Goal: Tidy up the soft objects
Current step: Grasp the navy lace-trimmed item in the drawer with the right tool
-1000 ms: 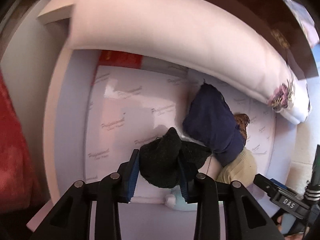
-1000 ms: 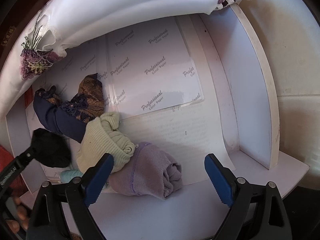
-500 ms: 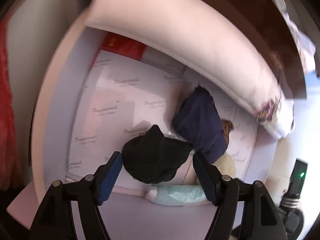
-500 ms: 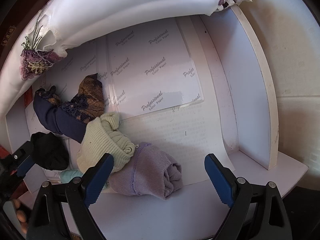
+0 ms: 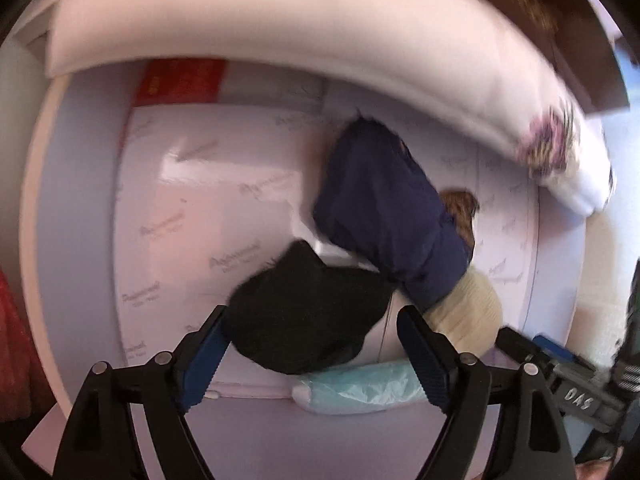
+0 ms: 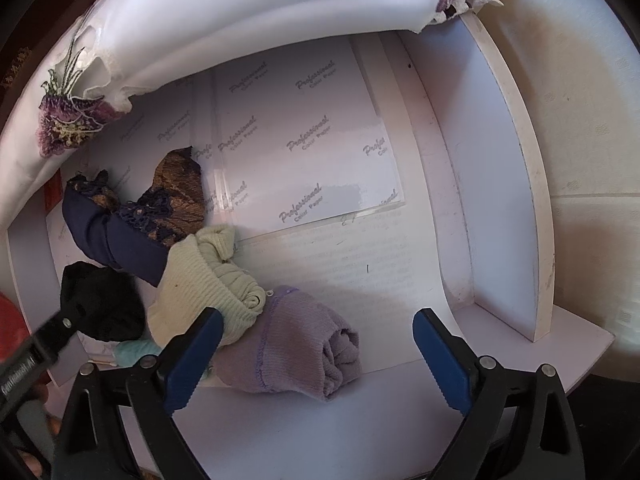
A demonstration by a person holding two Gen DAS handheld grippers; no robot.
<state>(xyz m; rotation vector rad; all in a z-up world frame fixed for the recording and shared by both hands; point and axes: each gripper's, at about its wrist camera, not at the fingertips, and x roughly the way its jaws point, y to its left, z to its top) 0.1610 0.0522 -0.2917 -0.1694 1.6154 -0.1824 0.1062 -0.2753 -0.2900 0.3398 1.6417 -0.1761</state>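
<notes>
Released a moment ago, the black sock bundle (image 5: 308, 312) now lies loose on the lined floor of the white drawer (image 6: 508, 184), where a second earlier the left claw (image 5: 316, 352) pinched it tight. That claw's jaws are opening wide, with the bundle between them, and neither pad presses on it as far as the blurred view shows. Just beyond the black bundle lies a navy roll (image 5: 384, 208), touching it at one corner, with a brown lace piece (image 6: 176, 196) tucked against the navy one. A cream ribbed roll (image 6: 204, 280) sits beside the navy roll, and a lilac knitted roll (image 6: 296, 348) rests against the cream one at the drawer's front edge. A pale blue bundle (image 5: 360, 386) lies along the front, just below the black one.

Over the lilac roll the right claw (image 6: 316, 356) hangs with its jaws spread; its left pad is near the cream and lilac rolls, but nothing is gripped. A white embroidered cloth (image 6: 224, 24) drapes over the drawer's far edge. Printed paper sheets (image 6: 304, 148) line the drawer bottom.
</notes>
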